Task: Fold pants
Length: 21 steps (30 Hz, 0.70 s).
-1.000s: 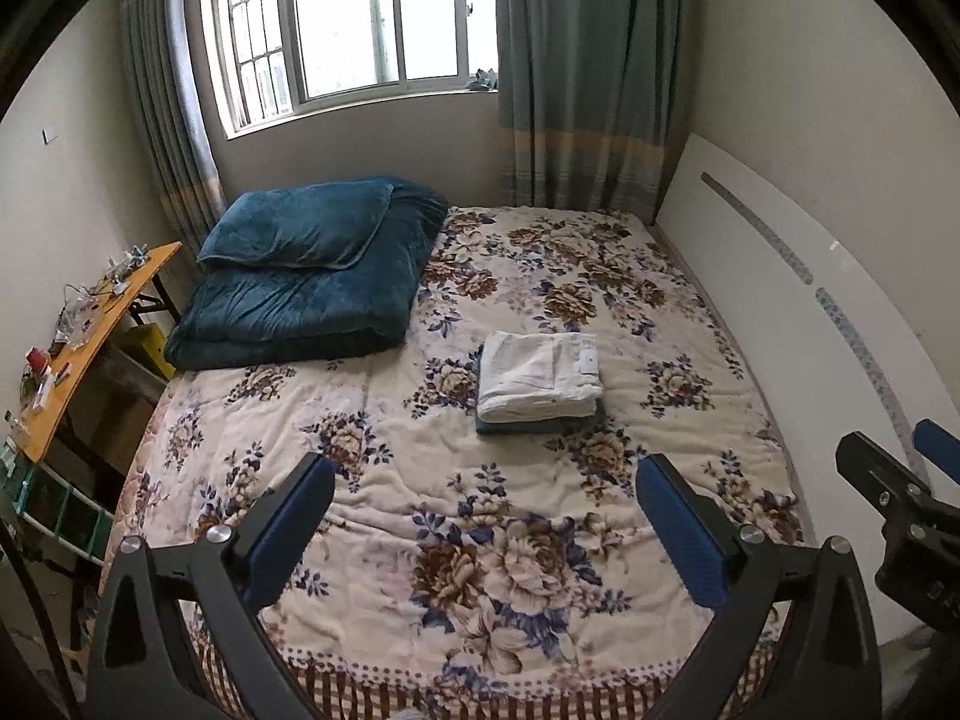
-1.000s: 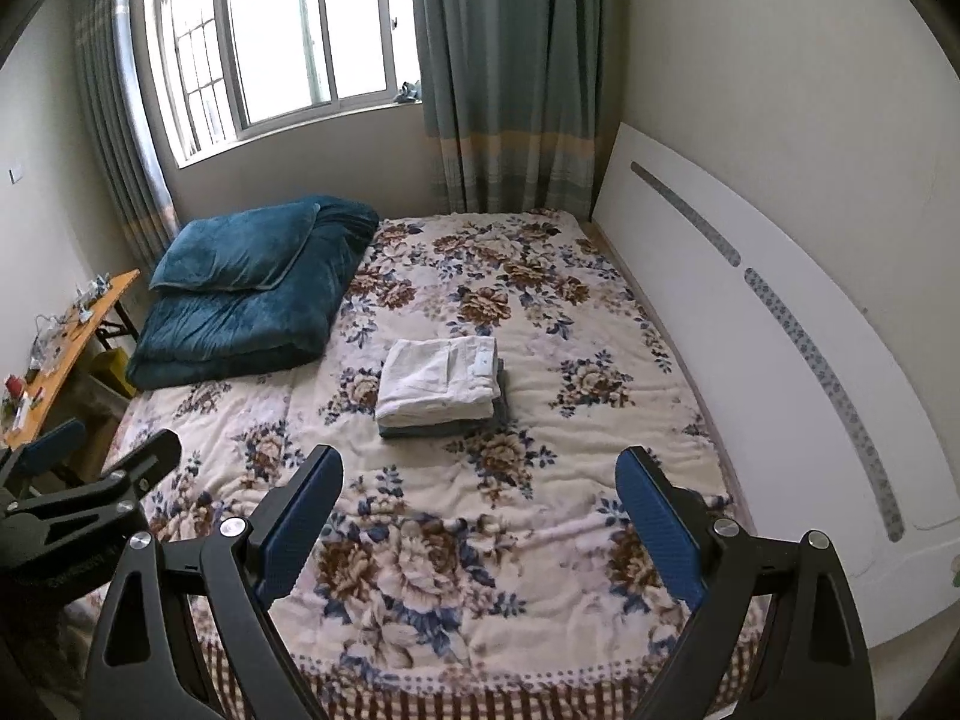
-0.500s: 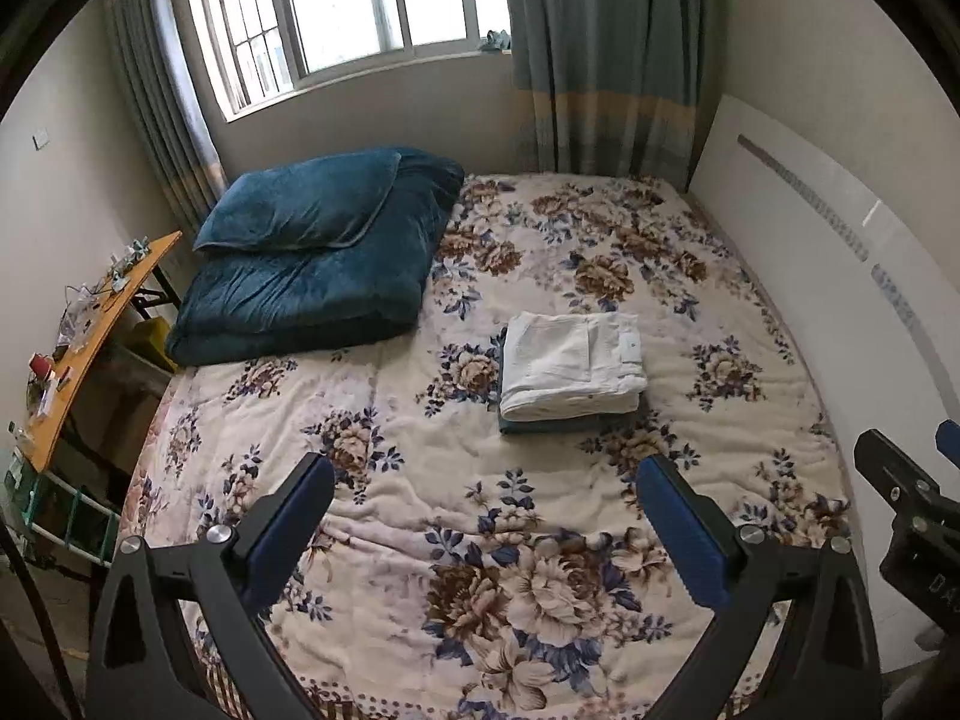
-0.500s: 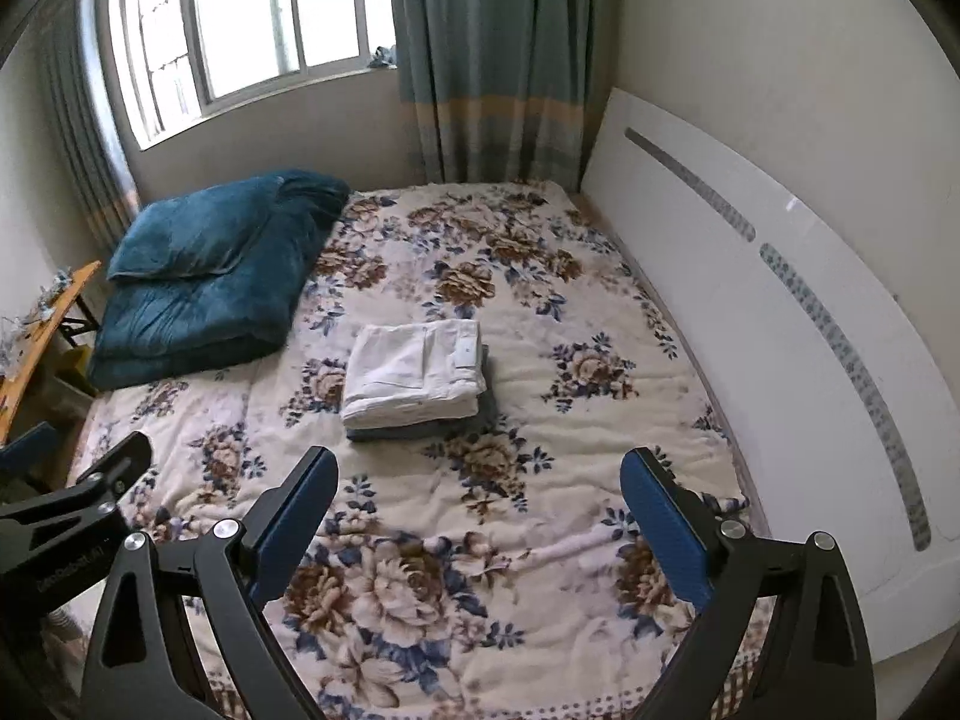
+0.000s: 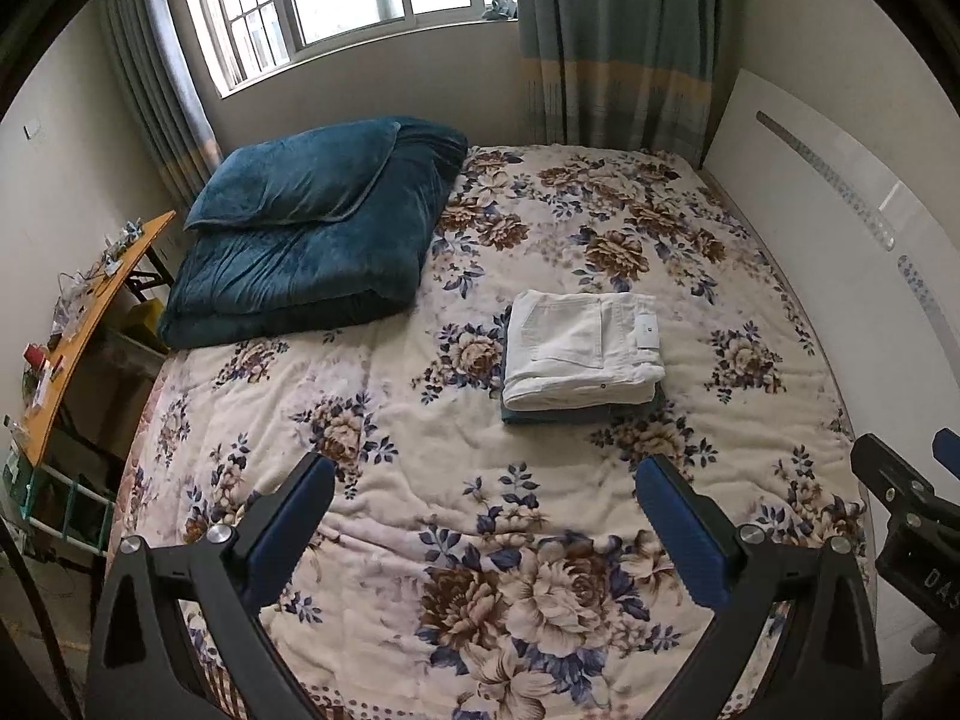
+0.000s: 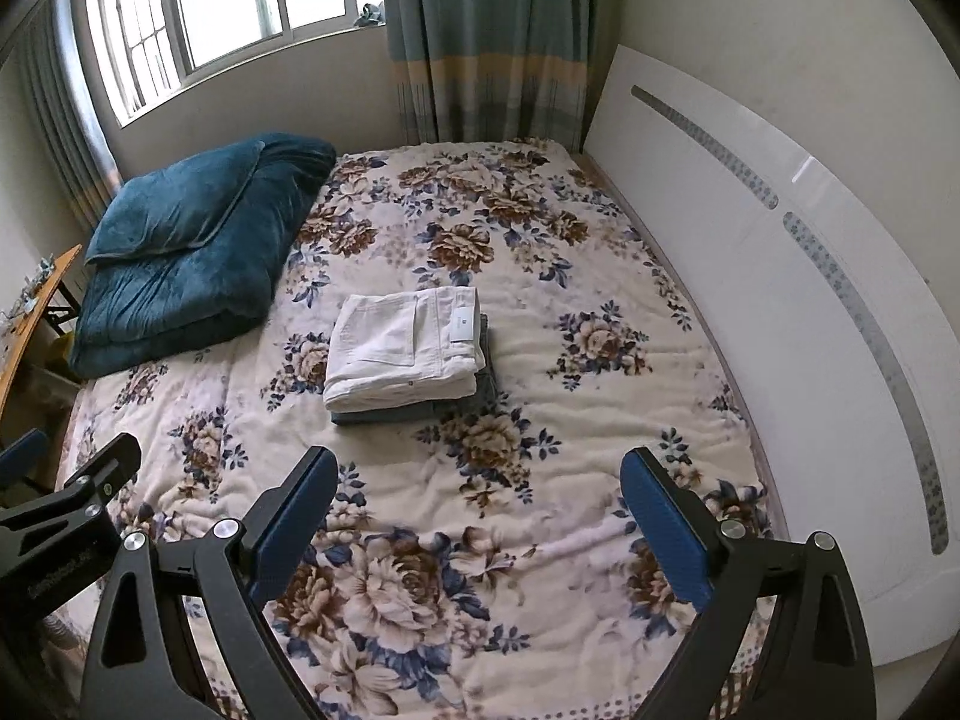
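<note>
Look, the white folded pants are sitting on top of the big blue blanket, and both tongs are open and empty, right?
Not quite. The white folded pants sit on another folded grey-blue garment in the middle of the floral bedspread, apart from the big blue blanket. The right wrist view shows this. The left tongs and right tongs are indeed open and empty.

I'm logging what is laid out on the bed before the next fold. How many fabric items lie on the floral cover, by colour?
White folded pants: 1
Grey-blue folded garment under them: 1
Teal pillow: 1
Teal folded quilt beneath the pillow: 1
Total: 4
</note>
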Tool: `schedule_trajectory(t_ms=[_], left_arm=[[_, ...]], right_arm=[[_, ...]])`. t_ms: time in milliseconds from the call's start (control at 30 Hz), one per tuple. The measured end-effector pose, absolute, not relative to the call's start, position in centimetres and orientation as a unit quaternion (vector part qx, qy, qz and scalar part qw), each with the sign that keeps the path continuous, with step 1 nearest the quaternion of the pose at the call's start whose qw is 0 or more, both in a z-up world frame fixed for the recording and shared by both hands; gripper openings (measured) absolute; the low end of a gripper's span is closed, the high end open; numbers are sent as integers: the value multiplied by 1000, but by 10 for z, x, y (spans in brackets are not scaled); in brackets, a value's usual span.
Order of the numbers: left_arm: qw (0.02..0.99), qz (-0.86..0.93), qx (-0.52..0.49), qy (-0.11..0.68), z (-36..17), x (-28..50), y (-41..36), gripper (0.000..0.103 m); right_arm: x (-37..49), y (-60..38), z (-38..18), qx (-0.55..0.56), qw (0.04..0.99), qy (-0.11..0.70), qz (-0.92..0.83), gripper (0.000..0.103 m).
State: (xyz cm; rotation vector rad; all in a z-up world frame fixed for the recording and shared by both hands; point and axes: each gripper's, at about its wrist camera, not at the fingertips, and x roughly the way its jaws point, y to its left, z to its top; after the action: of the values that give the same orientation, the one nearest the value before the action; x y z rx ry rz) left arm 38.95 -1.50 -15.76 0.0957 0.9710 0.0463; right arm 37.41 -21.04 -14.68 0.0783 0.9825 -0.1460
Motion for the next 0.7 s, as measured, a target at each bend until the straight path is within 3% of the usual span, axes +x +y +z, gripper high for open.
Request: schedule_trajectory(t_ms=[700], left_arm=[[893, 28, 52, 447, -157, 387, -20, 103]], right_arm=[[373, -206, -155, 34, 881, 467, -66, 99]])
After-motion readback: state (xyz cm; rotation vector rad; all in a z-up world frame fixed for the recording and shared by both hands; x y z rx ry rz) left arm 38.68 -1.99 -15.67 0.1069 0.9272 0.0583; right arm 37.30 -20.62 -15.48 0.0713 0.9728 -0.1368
